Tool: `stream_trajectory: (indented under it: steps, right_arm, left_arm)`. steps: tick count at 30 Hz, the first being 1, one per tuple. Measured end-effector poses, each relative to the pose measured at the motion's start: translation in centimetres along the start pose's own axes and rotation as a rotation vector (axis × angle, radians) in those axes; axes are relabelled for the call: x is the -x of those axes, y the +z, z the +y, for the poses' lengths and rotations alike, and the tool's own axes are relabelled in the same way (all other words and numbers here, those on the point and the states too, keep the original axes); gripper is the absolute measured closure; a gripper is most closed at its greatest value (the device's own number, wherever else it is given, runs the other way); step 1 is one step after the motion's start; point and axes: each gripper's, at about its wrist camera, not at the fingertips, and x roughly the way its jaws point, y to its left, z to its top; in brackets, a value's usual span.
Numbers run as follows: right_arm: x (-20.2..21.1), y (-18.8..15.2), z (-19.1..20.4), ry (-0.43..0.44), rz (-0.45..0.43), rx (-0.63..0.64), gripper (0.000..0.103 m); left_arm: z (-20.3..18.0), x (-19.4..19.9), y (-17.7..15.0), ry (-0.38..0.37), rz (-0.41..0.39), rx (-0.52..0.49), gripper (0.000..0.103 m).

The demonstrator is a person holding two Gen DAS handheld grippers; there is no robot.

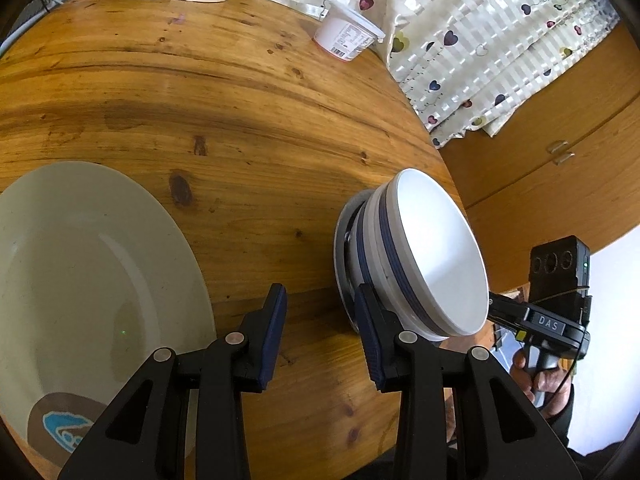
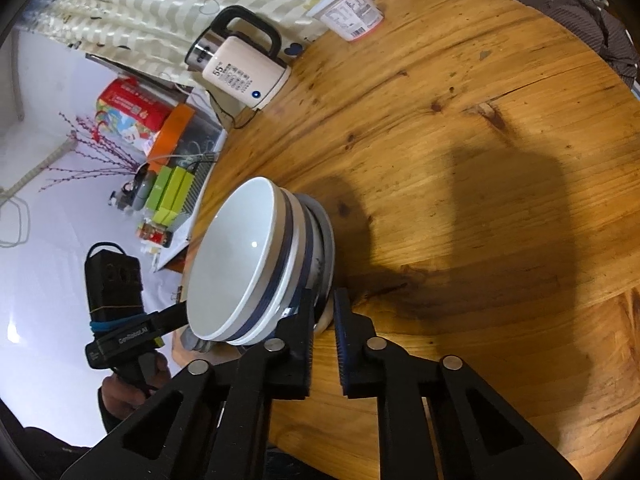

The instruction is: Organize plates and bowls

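Currently: left tool (image 1: 320, 322) wide open, nothing between its fingers, hovering over the round knotty pine bench (image 1: 224, 92). One finger sits near the rim of the large pale cream plate with a brown-and-teal mark (image 1: 92, 276), which lies flat at the bench's near-left part; the other finger is just in front of the bowl stack.

Stack of white bowls with navy bands (image 1: 424, 256) sits on a small grey saucer (image 1: 345, 236) close to the bench edge, well apart from the cream plate. At least two bowls nested; top one empty.

Right tool (image 2: 323, 334) has its fingers nearly together, only a narrow gap. One finger is against the lower side of the stack, by the saucer rim (image 2: 329, 240). Cannot tell whether the rim is actually pinched between the pads or just beside them.

Background on the bench: cream electric kettle with black handle (image 2: 240, 60) at the far edge, white lidded plastic tub with a printed label (image 2: 352, 10) lying on its side next to the heart-print curtain (image 1: 480, 40).
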Motion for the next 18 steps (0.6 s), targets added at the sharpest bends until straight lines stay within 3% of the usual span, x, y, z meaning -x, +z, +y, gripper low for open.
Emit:
stream_trajectory:
  steps: [5,11,18]
  right_arm:
    - [0.06,0.09,-0.23,0.016,-0.002,-0.009,0.095]
    - [0.05,0.14,-0.20,0.014,-0.002,-0.008,0.095]
    - [0.04,0.21,-0.36,0.015,-0.003,-0.011,0.095]
  left_arm:
    - [0.13,-0.18,0.09,-0.043,0.004,-0.007,0.073]
    - [-0.07,-0.27,0.11,-0.105,0.010,-0.013,0.091]
    - [0.34,-0.51,0.33,-0.150,0.026,-0.002,0.092]
